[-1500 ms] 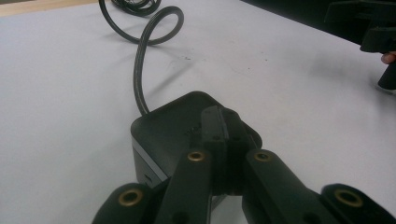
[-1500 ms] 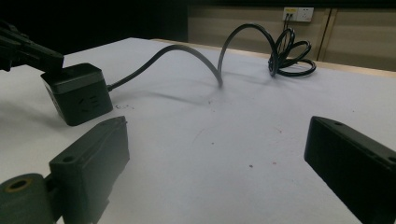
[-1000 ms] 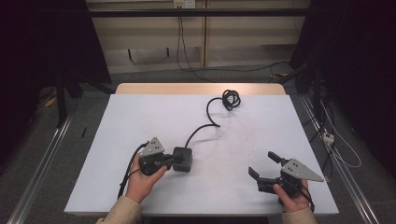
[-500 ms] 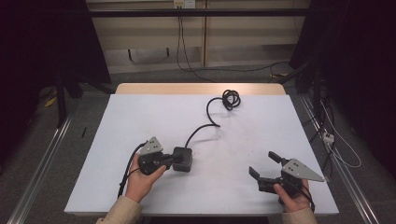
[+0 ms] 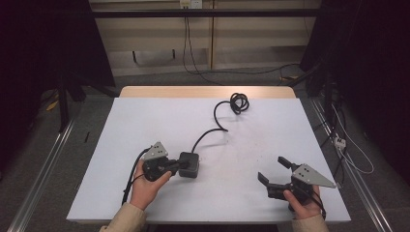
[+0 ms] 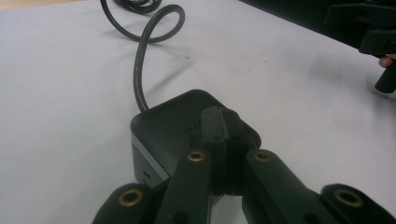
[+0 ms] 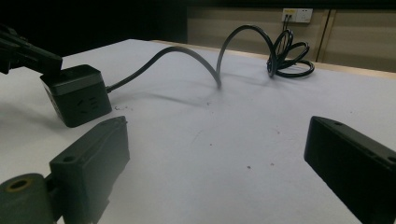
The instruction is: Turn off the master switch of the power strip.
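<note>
On the white surface [image 5: 145, 121], the left tongs [image 5: 175, 165] rest closed on top of the black cube power socket [image 5: 189, 164] at near left, its cord [image 5: 212, 128] coiling far, while the right tongs [image 5: 274, 170] gape empty at near right.

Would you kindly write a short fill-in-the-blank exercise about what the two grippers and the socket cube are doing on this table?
1. The left gripper rests its closed jaws on top of the black ____ cube.
2. The right gripper has its jaws ____, with nothing between them.
3. The power cable runs from the socket cube to a ____ near the table's far edge.

Missing words: socket; open; coil
</note>
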The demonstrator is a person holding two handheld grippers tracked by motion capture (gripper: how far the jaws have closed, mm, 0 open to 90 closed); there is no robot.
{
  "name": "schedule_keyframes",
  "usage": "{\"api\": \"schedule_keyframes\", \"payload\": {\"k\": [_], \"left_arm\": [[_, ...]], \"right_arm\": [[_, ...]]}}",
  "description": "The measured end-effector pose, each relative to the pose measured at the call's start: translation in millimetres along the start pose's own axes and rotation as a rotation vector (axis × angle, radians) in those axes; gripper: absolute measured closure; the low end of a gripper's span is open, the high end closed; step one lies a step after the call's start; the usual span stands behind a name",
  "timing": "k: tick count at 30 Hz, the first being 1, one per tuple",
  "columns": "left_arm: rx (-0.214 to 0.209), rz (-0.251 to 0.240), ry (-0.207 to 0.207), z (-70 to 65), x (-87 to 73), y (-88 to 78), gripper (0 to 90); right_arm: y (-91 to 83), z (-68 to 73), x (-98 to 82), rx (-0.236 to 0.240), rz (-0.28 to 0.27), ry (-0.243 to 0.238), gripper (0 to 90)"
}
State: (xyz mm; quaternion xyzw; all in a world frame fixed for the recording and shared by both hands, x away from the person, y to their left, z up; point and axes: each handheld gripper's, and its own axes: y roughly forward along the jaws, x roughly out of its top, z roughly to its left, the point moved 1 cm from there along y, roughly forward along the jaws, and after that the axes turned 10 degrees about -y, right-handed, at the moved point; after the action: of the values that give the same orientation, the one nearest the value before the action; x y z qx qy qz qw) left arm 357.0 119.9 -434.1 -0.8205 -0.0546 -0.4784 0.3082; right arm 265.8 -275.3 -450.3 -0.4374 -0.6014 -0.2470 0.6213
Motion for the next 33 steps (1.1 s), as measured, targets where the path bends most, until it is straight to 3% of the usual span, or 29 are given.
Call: {"api": "schedule_keyframes", "payload": {"k": [13, 16, 20, 33], "left_arm": [[-0.014, 0.003, -0.008, -1.1, -0.5, 0.3, 90.0], [-0.031, -0.012, -0.026, -0.6, 0.6, -1.1, 90.0], [-0.021, -0.01, -0.007, -1.8, 0.4, -0.8, 90.0], [-0.034, -0.019, -0.019, -1.7, 0.3, -0.5, 90.0]], "right_arm": [[1.2, 0.7, 0.3, 0.003, -0.002, -0.002, 6.3], [0.7, 0.4, 0.1, 0.003, 0.001, 0.004, 6.2], [1.1, 0.1, -0.3, 0.002, 0.002, 0.001, 6.2], [1.2, 0.4, -0.3, 0.003, 0.001, -0.002, 6.3]]}}
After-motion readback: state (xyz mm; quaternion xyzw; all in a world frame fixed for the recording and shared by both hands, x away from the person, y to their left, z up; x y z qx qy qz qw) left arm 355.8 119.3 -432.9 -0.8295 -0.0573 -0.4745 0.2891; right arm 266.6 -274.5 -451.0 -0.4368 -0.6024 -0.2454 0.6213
